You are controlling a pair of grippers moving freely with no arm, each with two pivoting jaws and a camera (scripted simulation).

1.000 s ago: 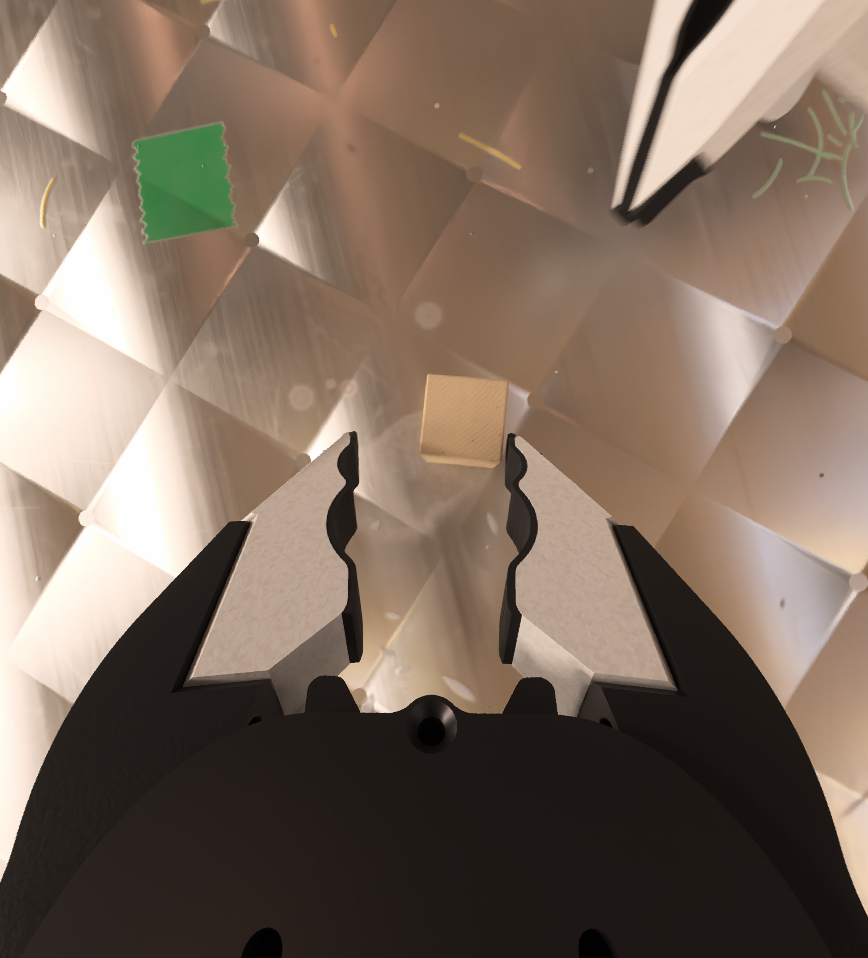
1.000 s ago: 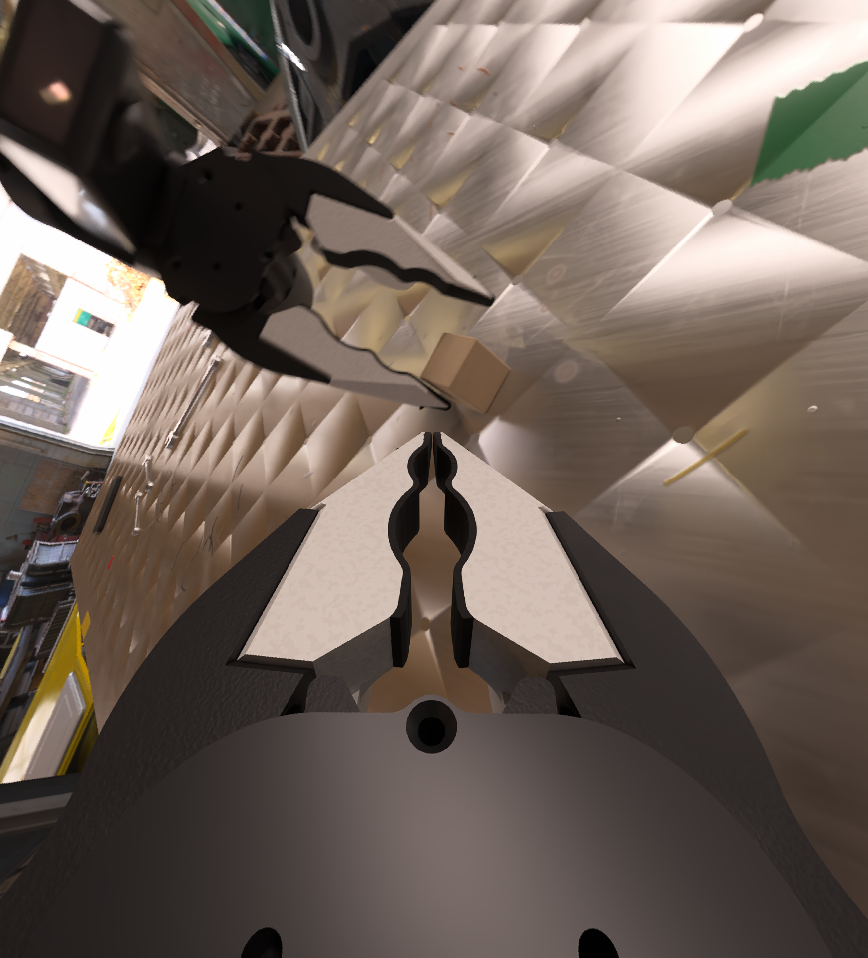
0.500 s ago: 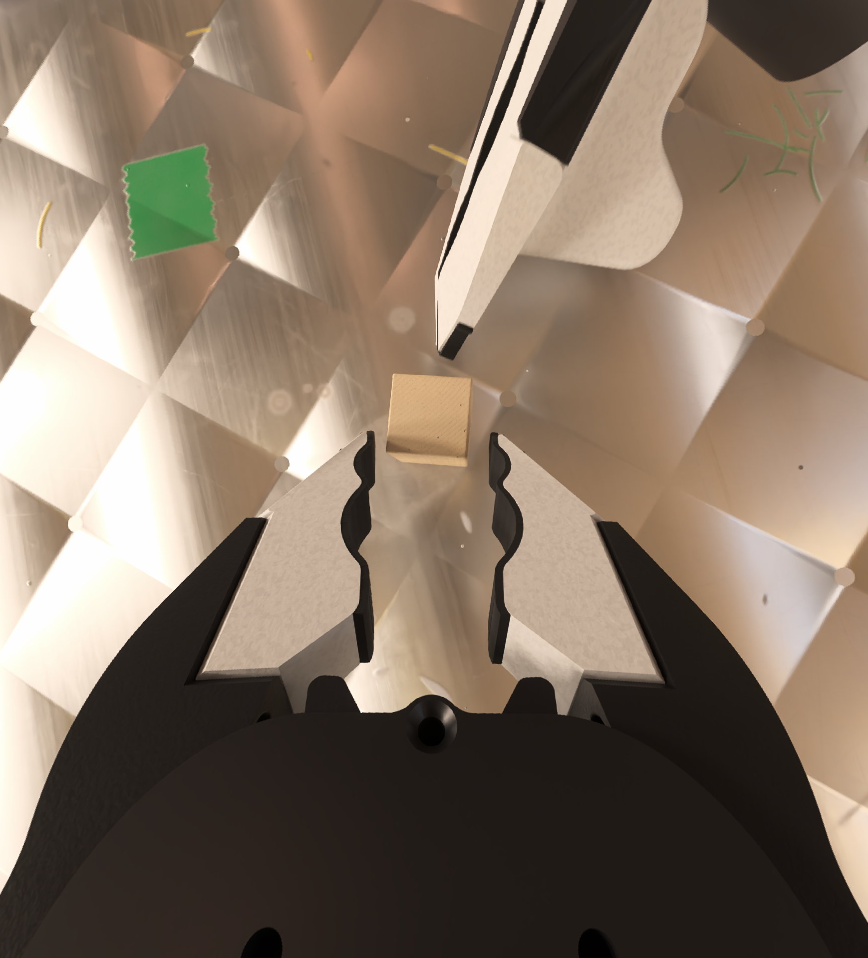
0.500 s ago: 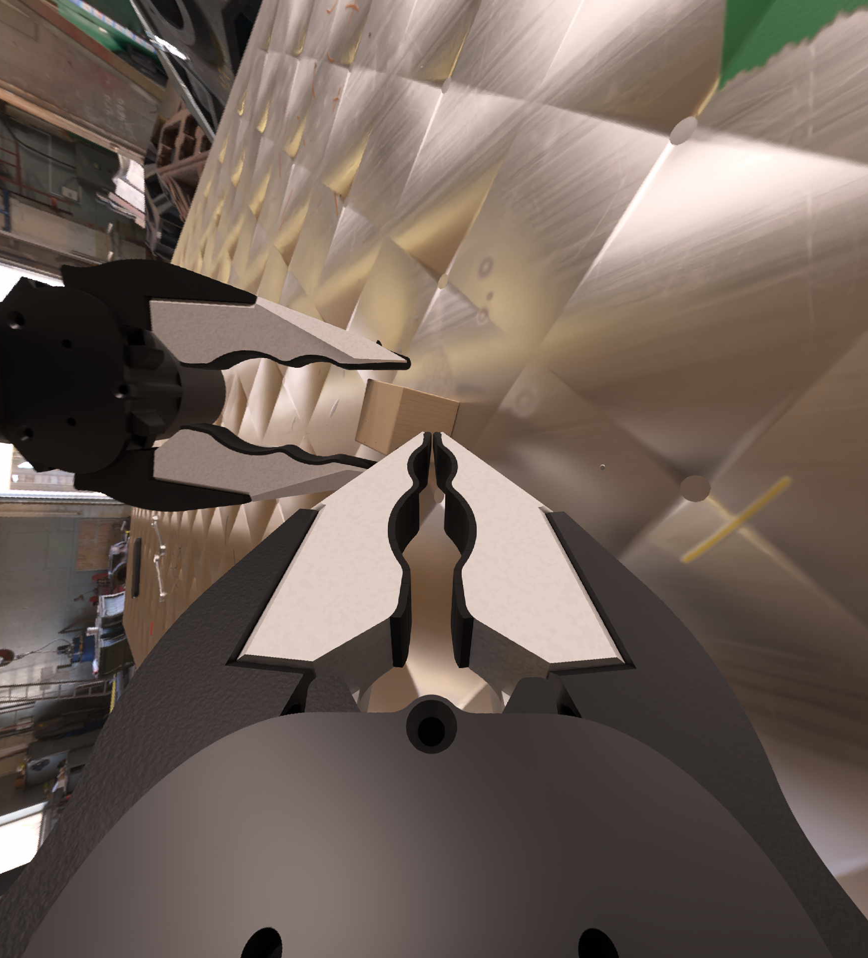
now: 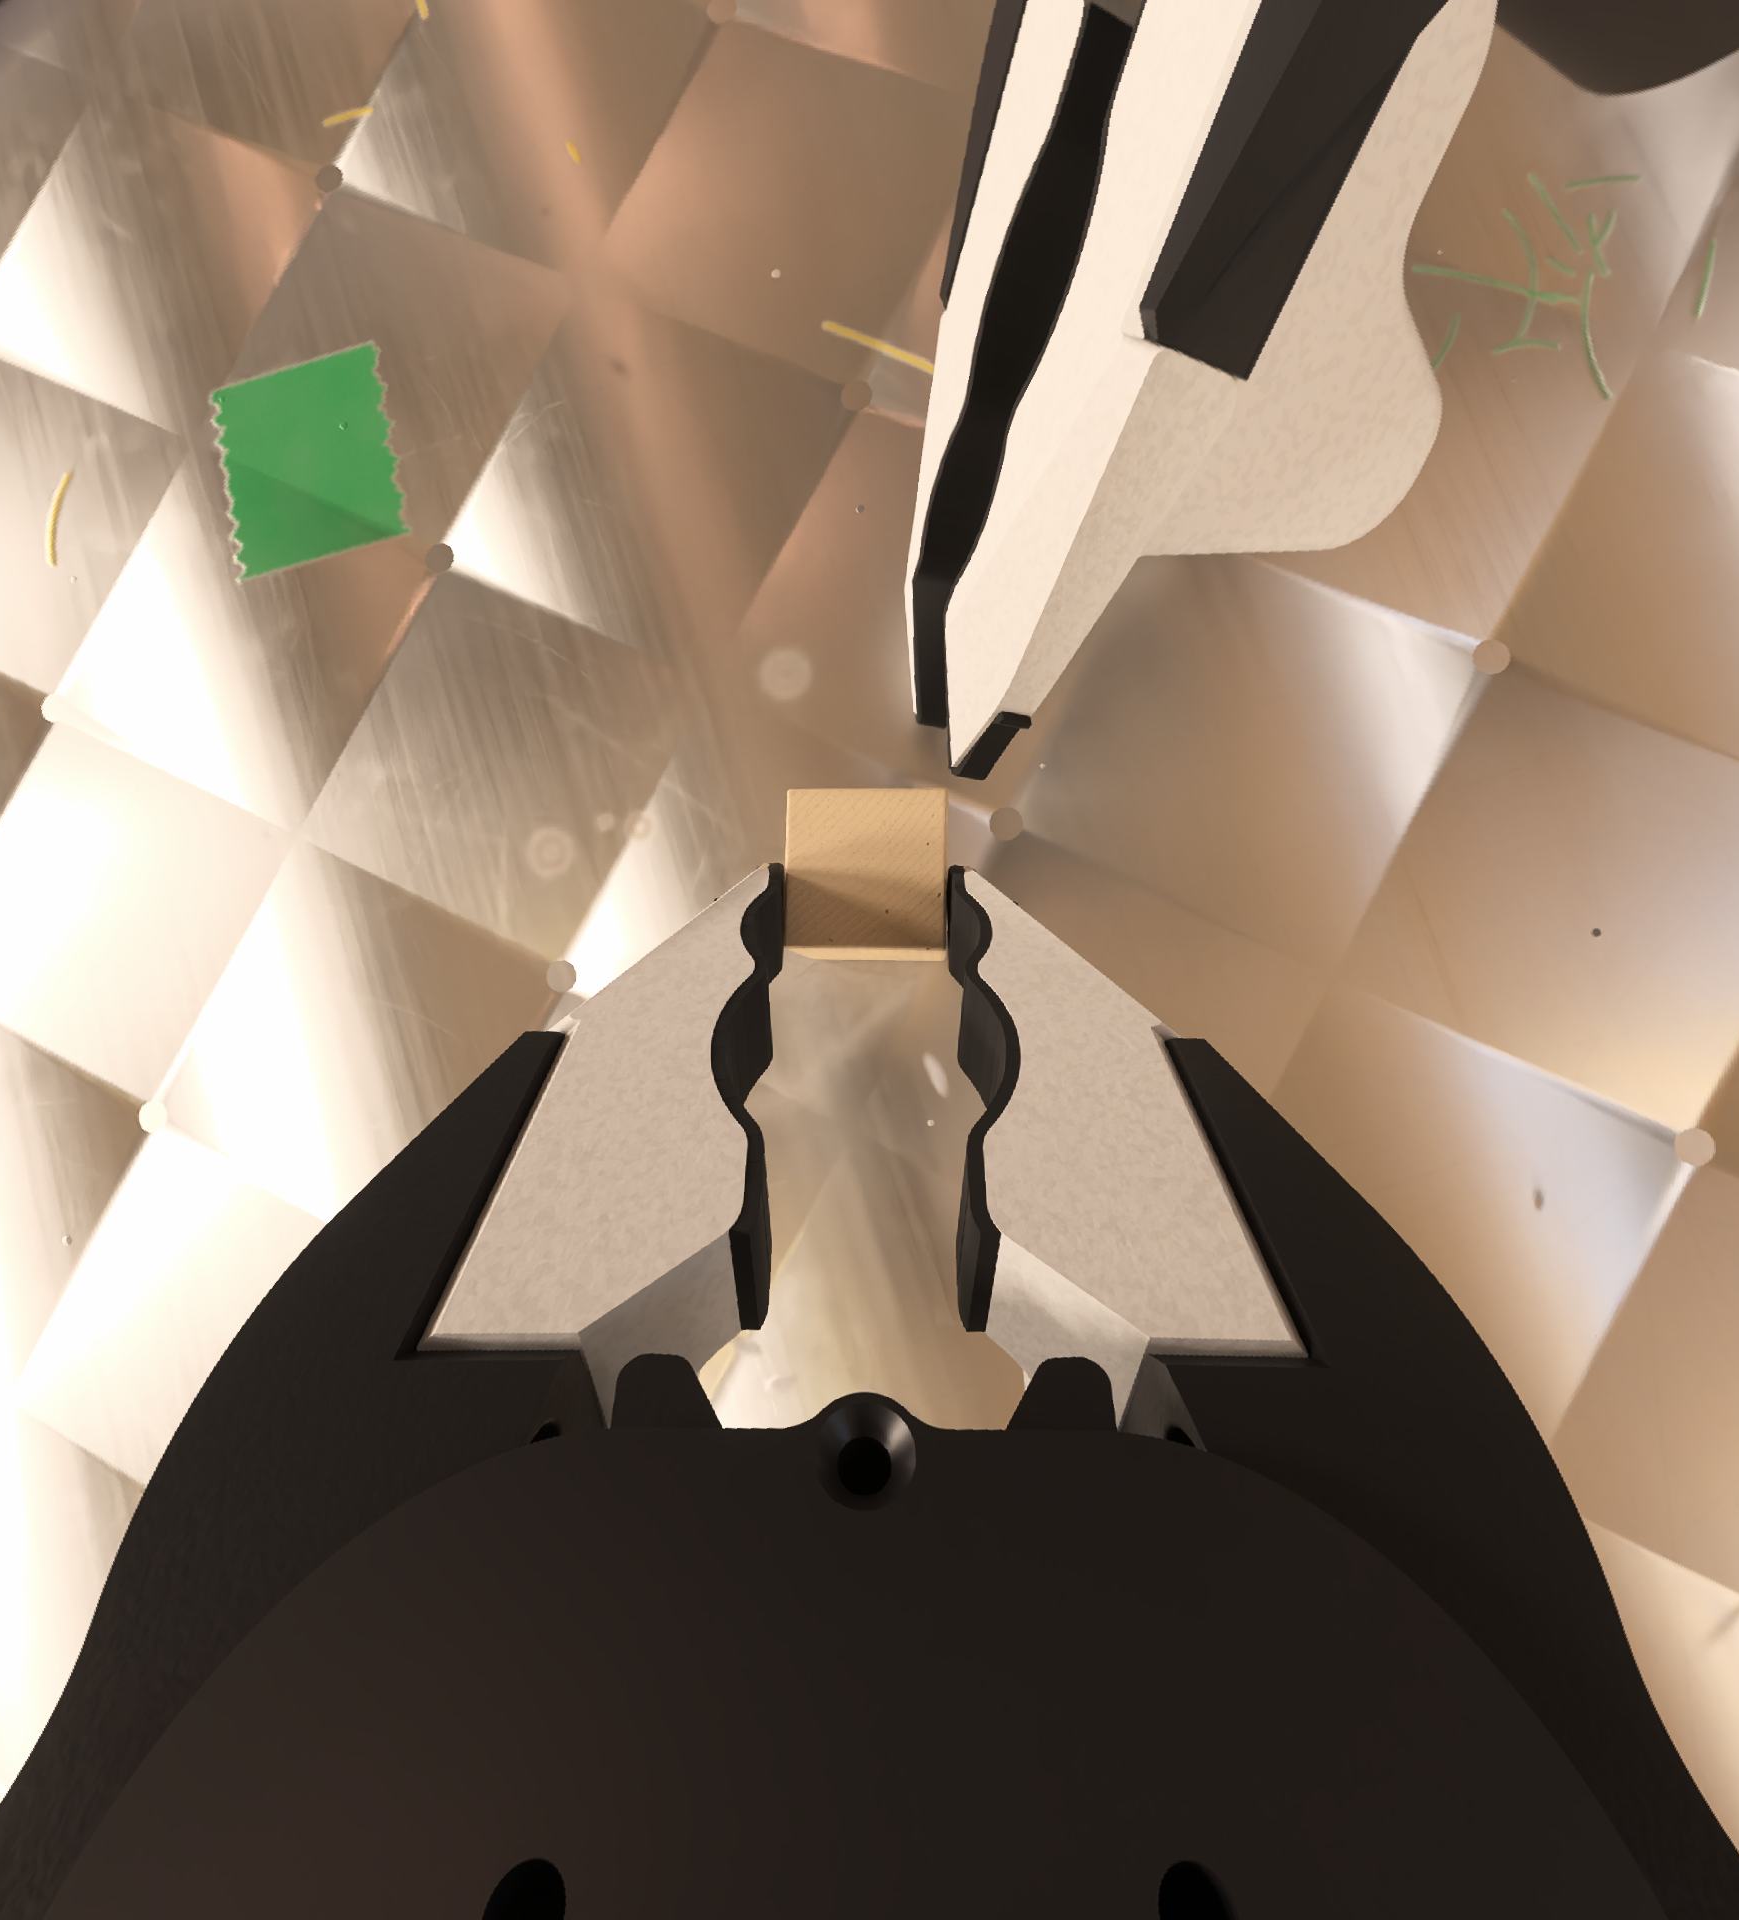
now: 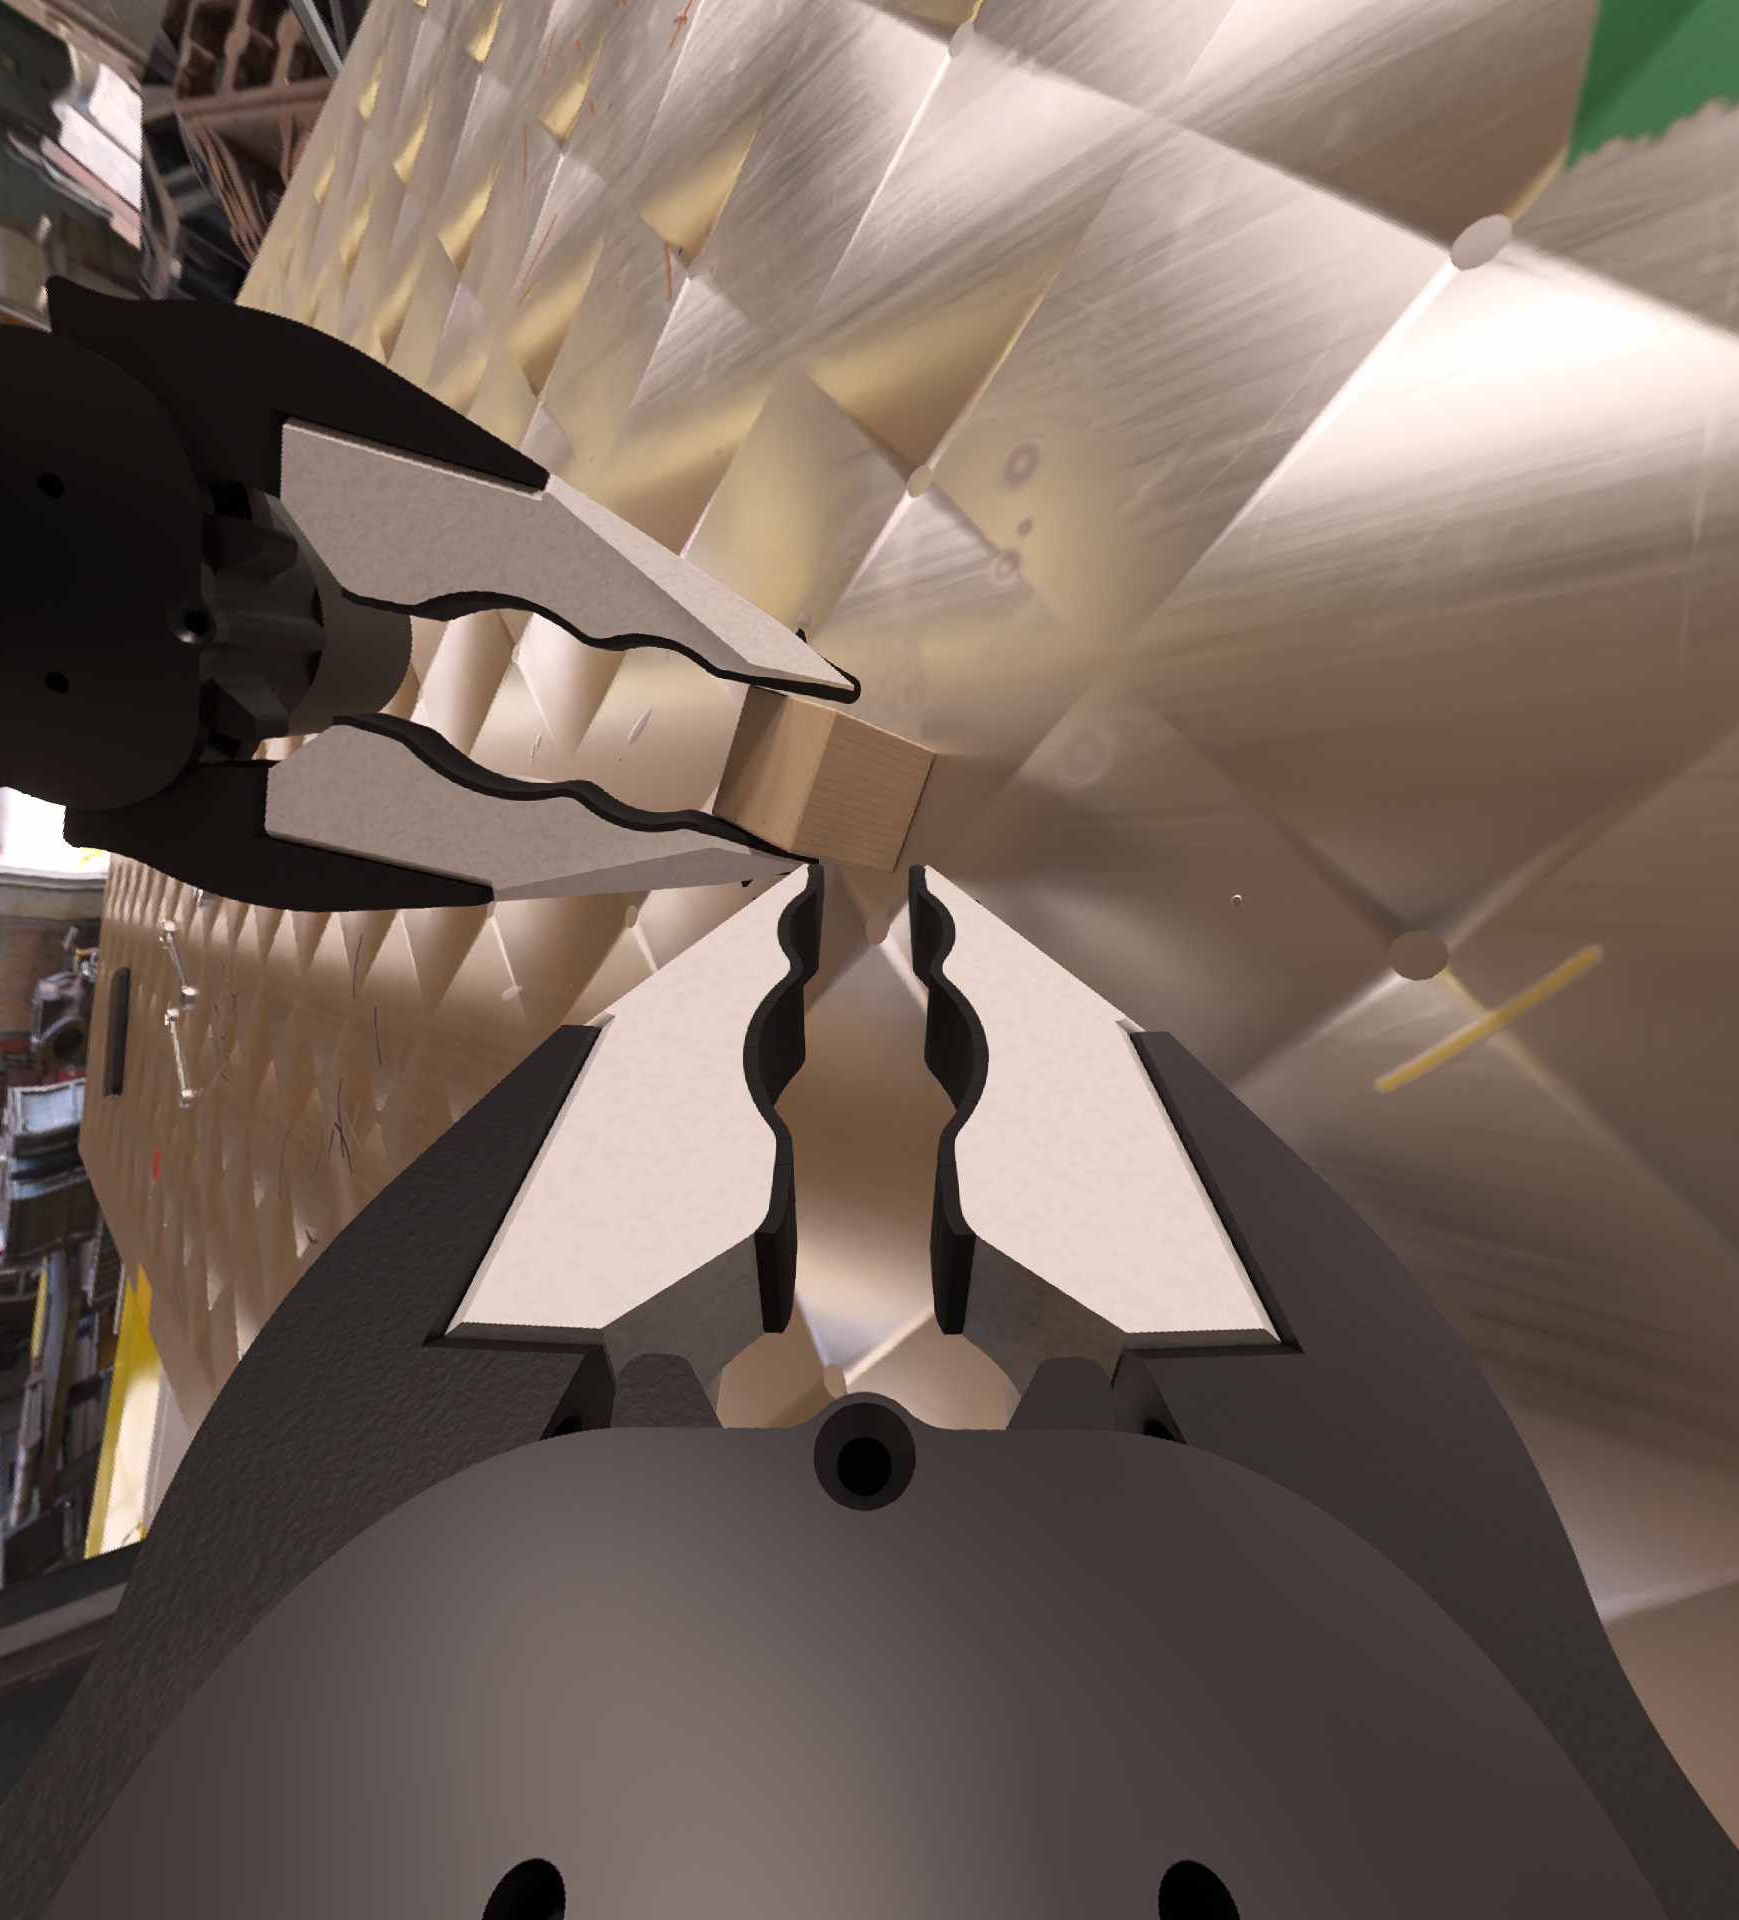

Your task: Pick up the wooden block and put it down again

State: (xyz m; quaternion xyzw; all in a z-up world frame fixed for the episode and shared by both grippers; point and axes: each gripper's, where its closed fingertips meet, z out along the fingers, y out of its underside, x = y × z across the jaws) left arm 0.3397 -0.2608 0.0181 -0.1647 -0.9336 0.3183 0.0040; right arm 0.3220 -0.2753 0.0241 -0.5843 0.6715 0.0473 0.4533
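The small wooden block (image 5: 865, 862) sits between the fingertips of my left gripper (image 5: 863, 885), which touch its two sides. In the right wrist view the left gripper (image 6: 823, 774) comes in from the left, with one tip above and one below the block (image 6: 870, 795). My right gripper (image 6: 862, 878) is empty, its jaws a little apart, with its tips just below the block. In the left wrist view the right gripper (image 5: 958, 743) hangs from the top, its tips just beyond the block's far right corner.
The surface is brushed metal (image 5: 1467, 935) in diamond-shaped panels. A green scrap (image 5: 309, 462) lies to the far left. A yellow sliver (image 5: 875, 348) and thin green fibres (image 5: 1561, 281) lie farther off. The sliver also shows in the right wrist view (image 6: 1488, 1023).
My left gripper moved forward and closed its fingers onto the block. My right gripper moved closer to the block and its jaws went from shut to slightly apart.
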